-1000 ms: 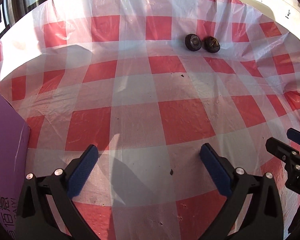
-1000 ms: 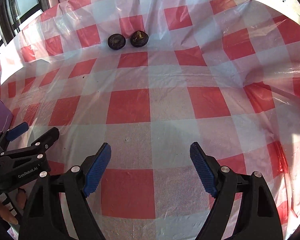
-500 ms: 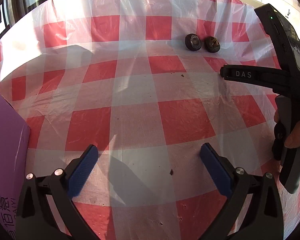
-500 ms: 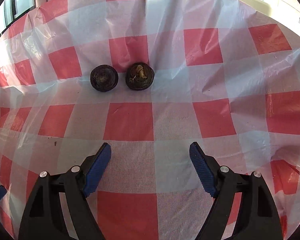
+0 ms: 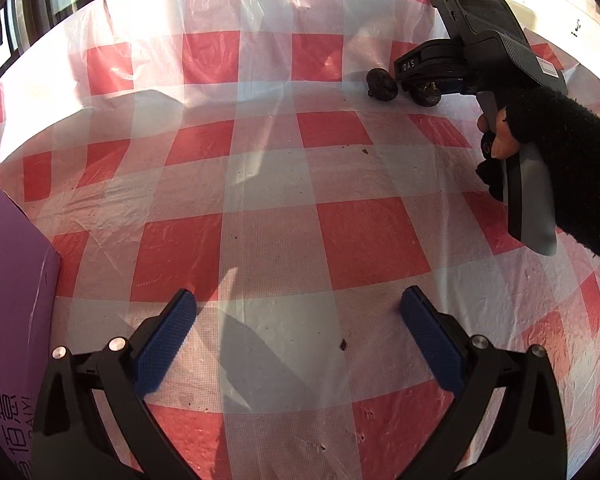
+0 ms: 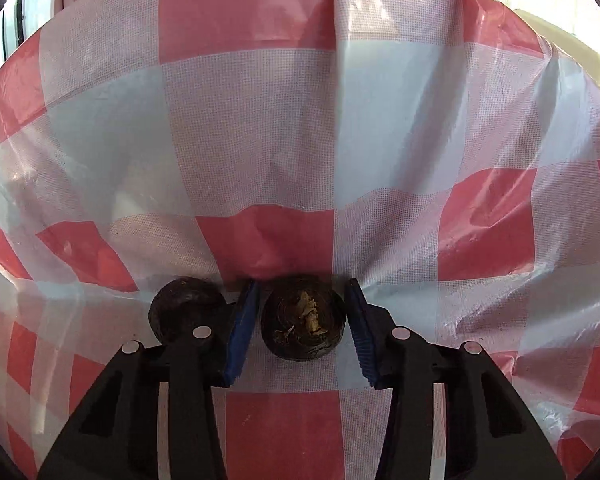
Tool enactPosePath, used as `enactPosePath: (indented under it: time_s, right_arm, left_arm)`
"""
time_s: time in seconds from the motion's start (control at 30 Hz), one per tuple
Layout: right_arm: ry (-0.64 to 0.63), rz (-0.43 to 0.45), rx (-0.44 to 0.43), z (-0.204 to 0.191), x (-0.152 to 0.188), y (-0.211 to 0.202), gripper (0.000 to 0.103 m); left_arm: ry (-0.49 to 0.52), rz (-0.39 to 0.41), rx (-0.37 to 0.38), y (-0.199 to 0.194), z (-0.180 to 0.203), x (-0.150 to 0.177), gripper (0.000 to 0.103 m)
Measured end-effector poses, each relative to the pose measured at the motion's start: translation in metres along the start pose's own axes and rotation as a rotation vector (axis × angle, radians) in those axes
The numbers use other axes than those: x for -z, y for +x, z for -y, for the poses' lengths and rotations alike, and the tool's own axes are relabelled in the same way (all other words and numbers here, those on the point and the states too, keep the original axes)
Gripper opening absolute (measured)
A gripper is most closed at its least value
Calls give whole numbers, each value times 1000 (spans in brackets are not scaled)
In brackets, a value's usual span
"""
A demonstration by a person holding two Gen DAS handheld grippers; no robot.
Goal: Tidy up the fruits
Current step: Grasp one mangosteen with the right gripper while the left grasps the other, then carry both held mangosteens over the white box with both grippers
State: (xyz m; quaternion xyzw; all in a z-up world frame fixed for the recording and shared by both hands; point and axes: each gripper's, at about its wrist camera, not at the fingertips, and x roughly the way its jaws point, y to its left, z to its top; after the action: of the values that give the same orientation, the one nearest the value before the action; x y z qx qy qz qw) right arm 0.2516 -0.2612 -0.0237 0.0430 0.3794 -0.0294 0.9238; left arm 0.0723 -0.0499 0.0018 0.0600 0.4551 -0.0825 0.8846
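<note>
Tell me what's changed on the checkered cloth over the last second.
The right hand-held gripper travelled across to the two dark fruits and its jaws have just been closing around the right-hand fruit. The other fruit, the left hand-held gripper and the purple box stayed put.

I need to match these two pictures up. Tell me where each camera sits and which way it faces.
Left wrist: on the left tongs, open, looking down across the checked tablecloth; the right tongs, a hand and a sleeve show.
Right wrist: on the right tongs, looking down at the dark fruit they have just been closing on.
Shared: both fruits, with the second fruit beside it, and the tablecloth.
</note>
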Motion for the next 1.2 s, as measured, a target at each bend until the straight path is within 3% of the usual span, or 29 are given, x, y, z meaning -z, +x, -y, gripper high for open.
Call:
enactPosePath:
  time_s: [0.17, 0.23, 0.3, 0.4, 0.47, 0.57, 0.63, 0.77, 0.8, 0.9, 0.93, 1.2]
  right_arm:
    - [110, 4, -29, 39, 47, -53, 40]
    - [110, 2, -22, 52, 71, -76, 40]
    - [124, -9, -31, 66, 96, -99, 40]
    - [121, -33, -34, 80, 132, -126, 40]
    - [119, -54, -38, 81, 149, -136, 40]
    - [125, -76, -51, 75, 173, -155, 40]
    - [138, -83, -64, 78, 185, -156, 40]
    - [147, -86, -91, 72, 191, -161, 40]
    - [143, -84, -96, 69, 192, -162, 40]
    - [138, -79, -106, 66, 194, -168, 40]
    - [141, -78, -109, 65, 194, -169, 40]
    - [160, -91, -105, 63, 198, -164, 40]
  left_arm:
    - [-3, 1, -1, 0, 1, 0, 102]
    - [-12, -53, -5, 3, 2, -8, 102]
    - [-20, -104, -9, 10, 7, -26, 101]
    - [-32, -22, -38, 16, 22, -63, 101]
    - [-26, -34, 2, 36, 36, -92, 101]
    - [-13, -28, -9, 68, 57, -132, 100]
    - [-8, -28, -12, 87, 68, -155, 90]
    - [10, -48, -34, 117, 87, -186, 86]
    - [15, -54, -31, 122, 90, -190, 77]
    - [28, -61, 4, 122, 96, -192, 41]
    - [36, -59, 4, 118, 97, -189, 36]
    - [127, -21, 74, 62, 98, -127, 34]
